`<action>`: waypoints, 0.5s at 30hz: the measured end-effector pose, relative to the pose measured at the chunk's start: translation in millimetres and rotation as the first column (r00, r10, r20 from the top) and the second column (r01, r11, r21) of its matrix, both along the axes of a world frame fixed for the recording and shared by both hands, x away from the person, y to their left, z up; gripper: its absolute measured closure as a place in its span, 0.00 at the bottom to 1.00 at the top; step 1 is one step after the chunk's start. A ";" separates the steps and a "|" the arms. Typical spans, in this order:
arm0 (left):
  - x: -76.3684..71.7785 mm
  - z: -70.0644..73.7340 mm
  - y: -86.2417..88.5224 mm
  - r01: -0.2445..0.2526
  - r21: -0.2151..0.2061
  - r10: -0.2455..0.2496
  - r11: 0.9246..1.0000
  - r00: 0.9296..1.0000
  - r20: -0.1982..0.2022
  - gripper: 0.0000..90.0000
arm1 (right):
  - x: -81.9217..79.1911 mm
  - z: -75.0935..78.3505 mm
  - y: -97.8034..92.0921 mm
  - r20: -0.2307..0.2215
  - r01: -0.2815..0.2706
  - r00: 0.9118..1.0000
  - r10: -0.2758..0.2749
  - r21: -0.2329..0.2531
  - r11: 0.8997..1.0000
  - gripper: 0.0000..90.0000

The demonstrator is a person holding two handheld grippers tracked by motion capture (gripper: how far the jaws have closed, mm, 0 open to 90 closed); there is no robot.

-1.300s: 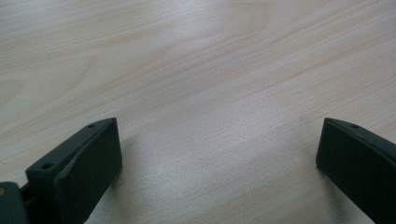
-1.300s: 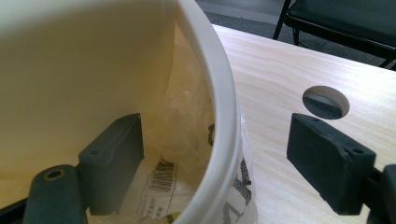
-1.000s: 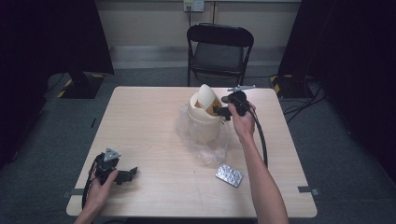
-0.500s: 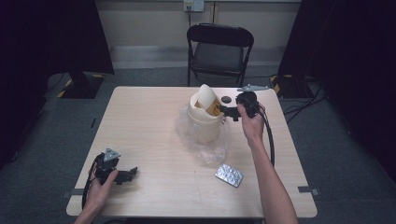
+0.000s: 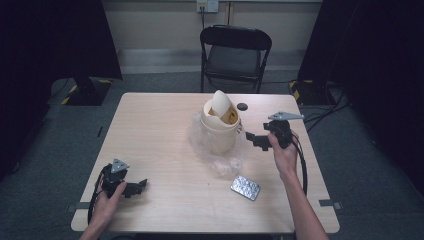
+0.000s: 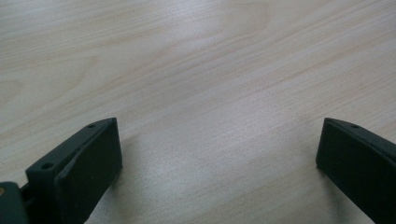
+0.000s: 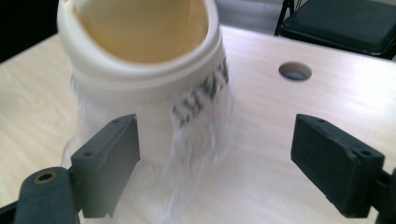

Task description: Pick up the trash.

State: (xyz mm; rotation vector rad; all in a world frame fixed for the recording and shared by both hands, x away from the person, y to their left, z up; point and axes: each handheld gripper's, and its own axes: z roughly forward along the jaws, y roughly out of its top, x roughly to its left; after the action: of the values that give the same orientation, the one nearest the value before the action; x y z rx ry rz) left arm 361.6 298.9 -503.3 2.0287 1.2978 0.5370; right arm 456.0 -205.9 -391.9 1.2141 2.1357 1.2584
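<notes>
The right hand-held gripper (image 5: 251,137) hovers just beside the cream bin (image 5: 219,129), jaws wide. The left hand-held gripper (image 5: 140,186) rests far from the bin, also wide.

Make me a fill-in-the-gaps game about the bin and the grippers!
1. The cream bin stands on the ____.
2. The right gripper has its jaws ____.
3. The silver pack lies nearer the ____ gripper.
4. Behind the table stands a black ____.

Missing words: table; open; right; chair
</notes>
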 end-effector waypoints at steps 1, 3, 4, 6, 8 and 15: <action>0.0 0.0 0.0 0.000 0.000 0.000 1.000 1.000 0.000 0.00 | -5.8 -3.7 -2.9 -0.006 0.005 1.000 -0.005 -0.007 1.000 0.15; 0.0 0.0 0.0 0.000 0.000 0.000 1.000 1.000 0.000 0.00 | -13.2 -9.6 -7.5 -0.013 0.014 1.000 -0.014 -0.002 1.000 0.15; 0.0 0.0 0.0 0.000 0.000 0.000 1.000 1.000 0.000 0.00 | -17.1 -13.2 -10.0 -0.023 0.013 1.000 -0.013 -0.003 1.000 0.15; 0.0 0.0 -0.1 0.000 0.000 0.000 1.000 1.000 0.000 0.00 | -30.1 -26.6 -16.0 -0.039 0.014 0.999 -0.015 -0.016 1.000 0.15; -0.1 0.0 -0.1 0.000 0.000 0.000 1.000 1.000 0.000 0.00 | -38.2 -36.2 -18.1 -0.058 0.003 0.998 -0.004 -0.022 1.000 0.15; 0.0 0.0 0.0 0.000 0.000 0.000 1.000 1.000 0.000 0.00 | -63.1 -56.7 -23.5 -0.082 -0.019 0.996 0.017 -0.028 0.999 0.16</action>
State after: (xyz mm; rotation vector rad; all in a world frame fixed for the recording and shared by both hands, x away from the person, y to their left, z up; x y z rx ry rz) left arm 361.5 298.9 -503.3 2.0287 1.2979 0.5371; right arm 392.9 -229.4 -448.7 1.2573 2.2202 1.1999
